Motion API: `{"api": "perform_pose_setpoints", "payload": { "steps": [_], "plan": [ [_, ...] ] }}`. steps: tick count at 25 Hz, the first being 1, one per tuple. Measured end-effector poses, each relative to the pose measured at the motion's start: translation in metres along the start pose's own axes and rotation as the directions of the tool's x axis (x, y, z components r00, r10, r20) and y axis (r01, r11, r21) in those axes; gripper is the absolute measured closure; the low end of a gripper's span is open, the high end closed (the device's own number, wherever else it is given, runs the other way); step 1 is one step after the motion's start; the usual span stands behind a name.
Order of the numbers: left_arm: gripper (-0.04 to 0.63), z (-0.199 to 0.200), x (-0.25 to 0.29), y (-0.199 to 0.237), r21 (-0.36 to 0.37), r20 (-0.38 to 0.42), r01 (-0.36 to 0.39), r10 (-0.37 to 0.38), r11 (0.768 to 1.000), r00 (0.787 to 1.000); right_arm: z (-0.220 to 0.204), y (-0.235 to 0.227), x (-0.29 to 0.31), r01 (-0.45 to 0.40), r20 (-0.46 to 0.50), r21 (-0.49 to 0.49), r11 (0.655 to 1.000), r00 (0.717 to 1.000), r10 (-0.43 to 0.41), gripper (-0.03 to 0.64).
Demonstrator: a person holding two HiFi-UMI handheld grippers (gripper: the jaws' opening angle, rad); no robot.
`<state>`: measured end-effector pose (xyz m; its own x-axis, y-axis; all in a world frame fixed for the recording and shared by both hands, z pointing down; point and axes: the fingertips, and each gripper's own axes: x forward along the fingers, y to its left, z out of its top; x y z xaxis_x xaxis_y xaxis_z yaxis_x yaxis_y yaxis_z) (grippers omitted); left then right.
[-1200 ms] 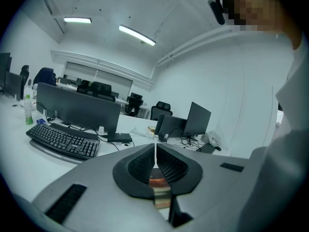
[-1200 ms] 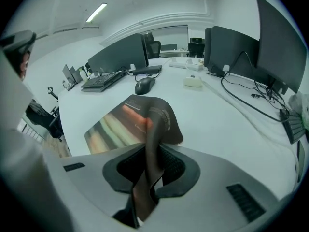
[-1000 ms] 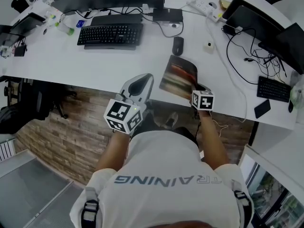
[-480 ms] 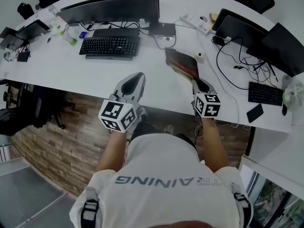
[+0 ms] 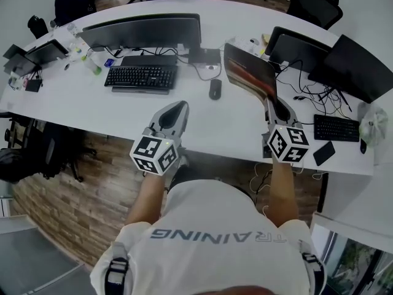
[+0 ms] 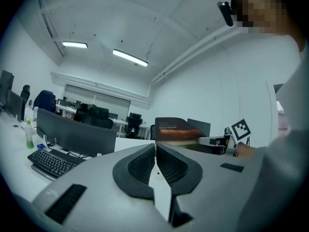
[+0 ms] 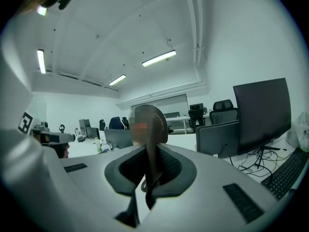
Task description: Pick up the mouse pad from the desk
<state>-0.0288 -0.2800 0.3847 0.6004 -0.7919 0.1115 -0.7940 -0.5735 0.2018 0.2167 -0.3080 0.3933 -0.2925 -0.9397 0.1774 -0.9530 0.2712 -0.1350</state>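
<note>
The mouse pad is a thin dark sheet with a reddish print. It hangs in the air above the white desk, clear of the top. My right gripper is shut on its near edge and holds it up. In the right gripper view the mouse pad stands edge-on between the pads. My left gripper is shut with nothing in it, over the desk's front edge. From the left gripper view the lifted mouse pad shows beyond the closed jaws.
A black mouse lies on the desk where the pad was. Behind it stand a black keyboard and a wide monitor. To the right are dark screens, tangled cables, a second keyboard and a phone.
My right gripper has risen sharply and carried the mouse pad up off the desk, tilting it towards upright. The left gripper has risen a little, still shut.
</note>
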Motion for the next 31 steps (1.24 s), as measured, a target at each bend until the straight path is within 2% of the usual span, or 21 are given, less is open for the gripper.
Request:
{"api": "perform_pose_setpoints", "payload": {
  "steps": [4, 8, 31],
  "plan": [
    [0.558, 0.006, 0.001, -0.006, 0.009, 0.017, 0.013, -0.013, 1.0, 1.0, 0.029, -0.003, -0.018, 0.019, 0.066, -0.013, 1.0, 0.998, -0.018, 0.571],
    [0.558, 0.013, -0.001, -0.007, 0.014, 0.026, 0.014, -0.015, 1.0, 1.0, 0.041, 0.0, -0.026, 0.03, 0.09, -0.041, 0.999, 0.996, -0.026, 0.571],
    [0.558, 0.007, -0.008, -0.01, 0.01, 0.014, 0.007, -0.007, 1.0, 1.0, 0.026, 0.015, -0.03, -0.011, 0.065, -0.037, 0.999, 0.998, 0.013, 0.571]
  ]
}}
